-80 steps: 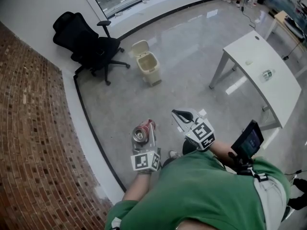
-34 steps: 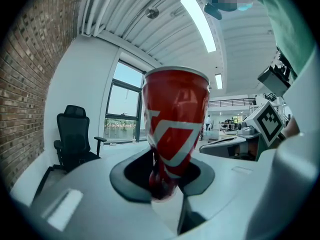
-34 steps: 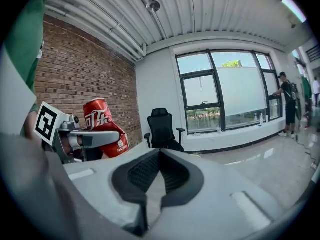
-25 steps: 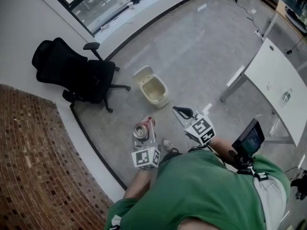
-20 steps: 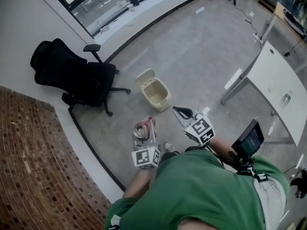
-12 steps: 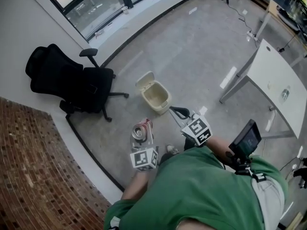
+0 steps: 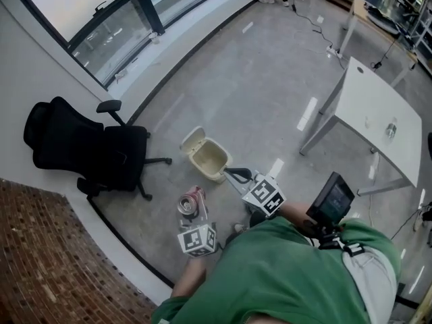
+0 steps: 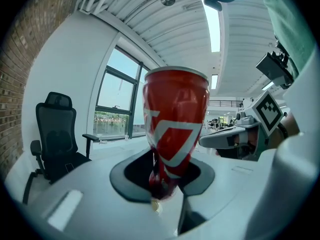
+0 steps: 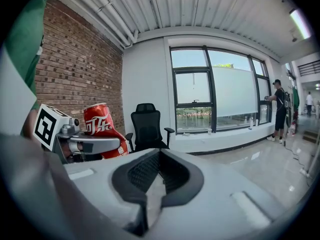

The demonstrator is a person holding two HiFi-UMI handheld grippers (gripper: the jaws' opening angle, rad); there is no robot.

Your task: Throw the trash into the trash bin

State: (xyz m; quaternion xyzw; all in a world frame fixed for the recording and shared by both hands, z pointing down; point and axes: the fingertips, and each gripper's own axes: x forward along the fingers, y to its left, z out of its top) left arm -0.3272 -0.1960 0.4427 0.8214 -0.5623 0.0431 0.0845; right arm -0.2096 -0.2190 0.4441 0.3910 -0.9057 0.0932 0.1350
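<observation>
Two grippers reach forward from the person's green-shirted chest in the head view, both tipped slightly downward. The left gripper point(image 7: 195, 214) carries a red can point(image 7: 187, 204), top end facing up. The right gripper point(image 7: 235, 176) points at a cream plastic trash bin point(image 7: 213, 174), boxy with its lid flipped open, standing on glossy grey floor just beyond both grippers. A black mesh-backed office chair point(image 7: 81, 150) stands to its left.

From the left gripper view, the jaws are clamped on the can's point(image 8: 175, 129) lower part; its thin metal wall is dented and creased.

From the right gripper view, the dark ribbed pads point(image 9: 142, 174) meet with nothing between them, and the can point(image 9: 102, 129) shows at the left before a brick wall point(image 9: 80, 69).
</observation>
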